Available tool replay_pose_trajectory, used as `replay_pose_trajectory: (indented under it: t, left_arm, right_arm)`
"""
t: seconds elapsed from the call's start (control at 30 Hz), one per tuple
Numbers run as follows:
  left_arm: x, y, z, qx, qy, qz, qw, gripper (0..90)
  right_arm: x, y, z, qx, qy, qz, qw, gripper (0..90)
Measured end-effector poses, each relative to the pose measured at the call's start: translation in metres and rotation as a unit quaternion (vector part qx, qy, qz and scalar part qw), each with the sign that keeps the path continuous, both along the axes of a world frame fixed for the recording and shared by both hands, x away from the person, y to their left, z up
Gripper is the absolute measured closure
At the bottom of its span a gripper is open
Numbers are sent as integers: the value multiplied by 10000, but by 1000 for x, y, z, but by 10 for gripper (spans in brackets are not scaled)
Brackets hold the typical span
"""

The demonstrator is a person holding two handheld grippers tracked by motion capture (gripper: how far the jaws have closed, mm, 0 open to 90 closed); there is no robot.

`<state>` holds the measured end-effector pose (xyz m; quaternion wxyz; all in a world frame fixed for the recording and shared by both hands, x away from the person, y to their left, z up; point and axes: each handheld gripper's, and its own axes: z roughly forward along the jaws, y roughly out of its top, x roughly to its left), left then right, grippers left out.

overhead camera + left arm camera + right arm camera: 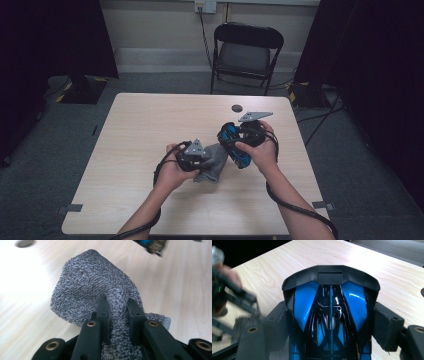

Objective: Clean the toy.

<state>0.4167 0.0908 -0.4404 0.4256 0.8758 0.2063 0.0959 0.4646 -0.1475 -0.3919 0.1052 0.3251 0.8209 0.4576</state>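
Your pale wooden tabletop (150, 125) takes up the middle of the high view, with a black folding chair (247, 50) beyond its far edge at the upper centre of the frame. Just right of centre on the tabletop, your right gripper (240, 142) has its fingers clamped on either flank of a blue and black toy car (234, 145); in the right gripper view the toy car (330, 312) fills the lower centre, spoiler end away from the camera, with the finger pads pressed against its two sides. Just left of it, your left gripper (200, 159) has its fingers pinching a fold of a grey knitted cloth (214, 162); in the left gripper view the cloth (95, 285) bulges up from between the two fingers at the lower centre. Cloth and car sit just beside each other. A small dark round disc (237, 108) lies on the tabletop near the far edge, above the right gripper.
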Motion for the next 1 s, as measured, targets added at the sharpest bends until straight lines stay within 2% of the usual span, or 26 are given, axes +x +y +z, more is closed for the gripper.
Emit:
replay_pose_trajectory:
  t: [0.27,0.43,0.67,0.8,0.87,1.0]
  left_arm:
    - [11,16,11,-68,-71,352,9993,757]
    - [17,18,11,-128,-79,476,9988,757]
    - [17,7,13,-198,-135,420,9988,757]
    - [17,2,15,-366,-98,374,9986,757]
    - [15,-1,16,-299,-113,287,9991,757]
    - [14,-3,14,-302,-89,270,9991,758]
  right_arm:
    - [-6,-5,-11,-54,12,35,10000,255]
    - [-12,-2,-14,-126,-47,147,9998,255]
    - [-18,5,-19,-230,-63,260,9994,255]
    - [-19,7,-21,-300,-84,235,9992,255]
    - [-20,7,-21,-329,-151,237,9991,255]
    - [-20,9,-21,-370,-165,230,9989,255]
